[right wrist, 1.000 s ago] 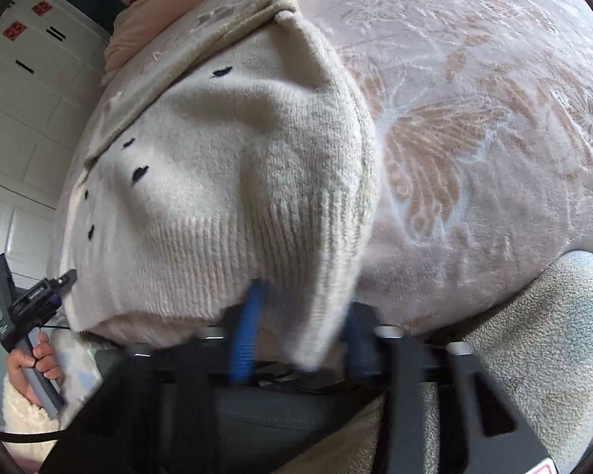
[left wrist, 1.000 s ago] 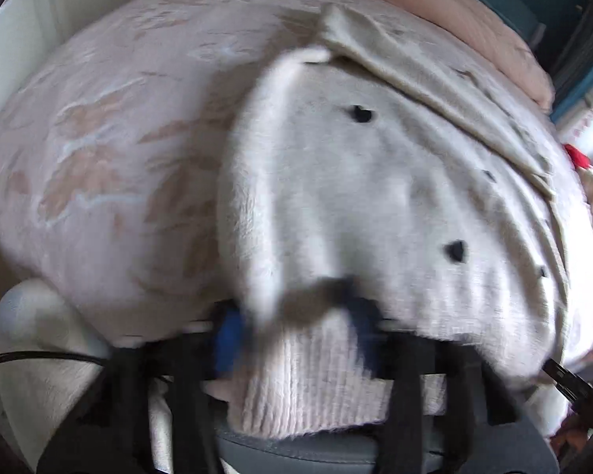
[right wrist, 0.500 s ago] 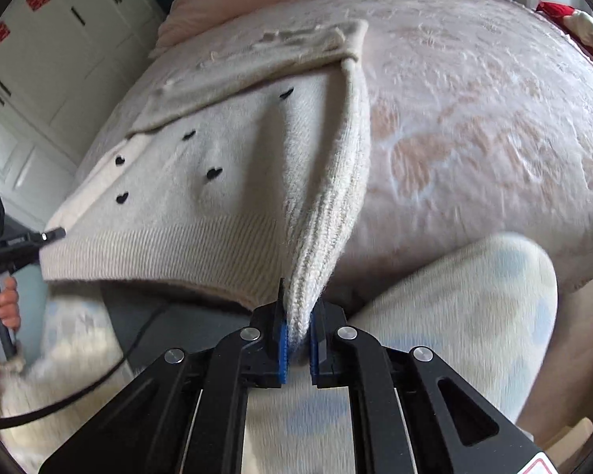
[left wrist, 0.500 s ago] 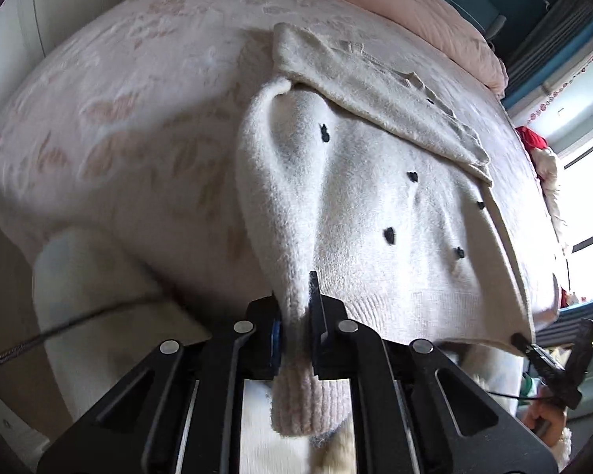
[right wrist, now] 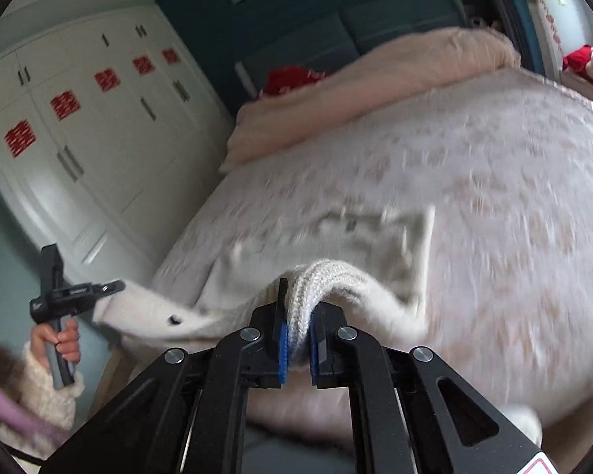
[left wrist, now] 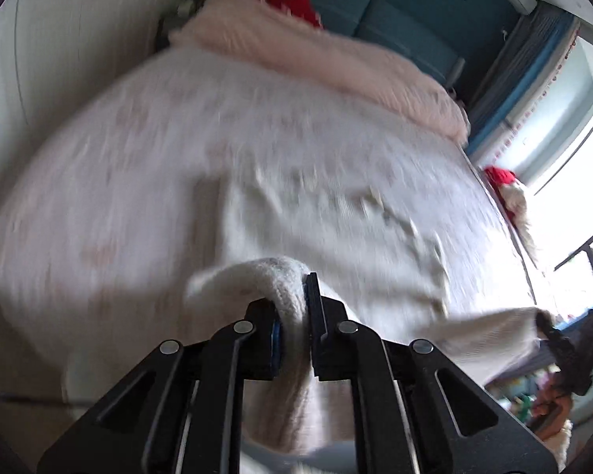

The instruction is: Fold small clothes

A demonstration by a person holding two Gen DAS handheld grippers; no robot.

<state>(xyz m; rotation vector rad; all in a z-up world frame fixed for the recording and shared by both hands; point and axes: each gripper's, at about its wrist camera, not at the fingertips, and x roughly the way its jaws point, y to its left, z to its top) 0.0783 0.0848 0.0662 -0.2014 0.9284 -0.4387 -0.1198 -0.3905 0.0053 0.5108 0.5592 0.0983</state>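
Daylight enters from the window (left wrist: 565,181) at 3 o'clock, overexposed to white. The bed (left wrist: 138,181) is smeared by motion blur; the near black fingers (left wrist: 316,316) stay sharp. Fisheye bends the edges, dark corners.

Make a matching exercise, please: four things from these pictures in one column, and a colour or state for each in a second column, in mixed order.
Things:
1. sweater
2. left claw
3. folded blanket
4. wardrobe doors

Colours or states:
A. white, with red paper squares
B. pale pink, at the far end of the bed
C. cream knit, lifted at its ribbed hem
D. shut on knit fabric

Pairs: 1-C, 2-D, 3-B, 4-A
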